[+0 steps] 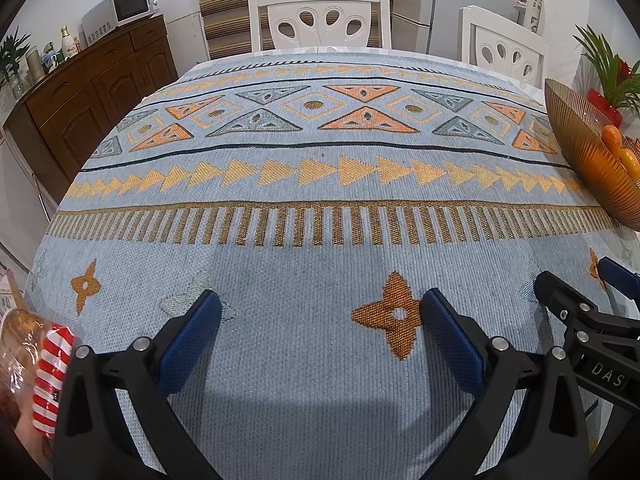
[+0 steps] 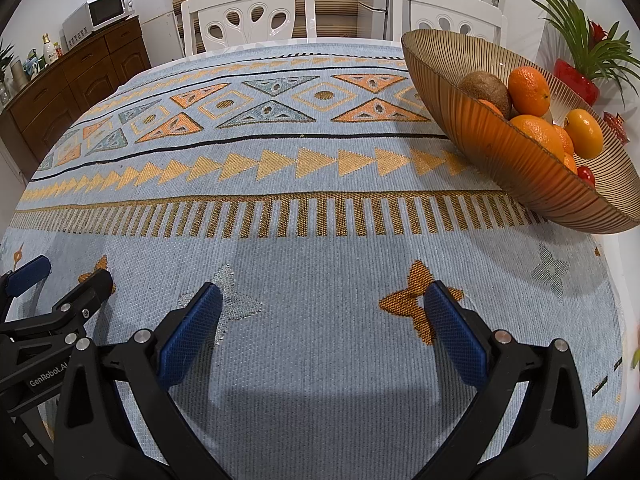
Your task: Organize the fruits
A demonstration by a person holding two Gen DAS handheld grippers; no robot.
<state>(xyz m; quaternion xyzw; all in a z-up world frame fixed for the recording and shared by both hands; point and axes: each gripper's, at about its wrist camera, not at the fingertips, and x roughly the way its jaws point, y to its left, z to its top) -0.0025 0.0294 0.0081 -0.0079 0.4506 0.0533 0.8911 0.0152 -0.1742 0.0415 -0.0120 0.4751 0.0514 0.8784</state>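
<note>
Item: left gripper (image 1: 320,340) and right gripper (image 2: 322,330), two, jaws of both spread wide and empty, low over the patterned surface (image 2: 320,208)

Item: bowl (image 2: 500,152), one, right of frame in the right wrist view, holding at least four oranges (image 2: 529,90), one kiwi (image 2: 486,87), one small red fruit (image 2: 587,175)

Method: no loose fruit in view; we judge we should first find some, then close gently at its widest part

Looks like somebody's dining room at home. A patterned tablecloth (image 2: 304,208) is covering the table, white chairs (image 2: 248,12) are sitting at 12 o'clock, and a microwave (image 2: 100,12) is resting on a wooden sideboard (image 2: 72,80) around 10 o'clock. A fruit bowl (image 2: 500,152) and a potted plant (image 2: 580,64) are sitting at 2 o'clock.
</note>
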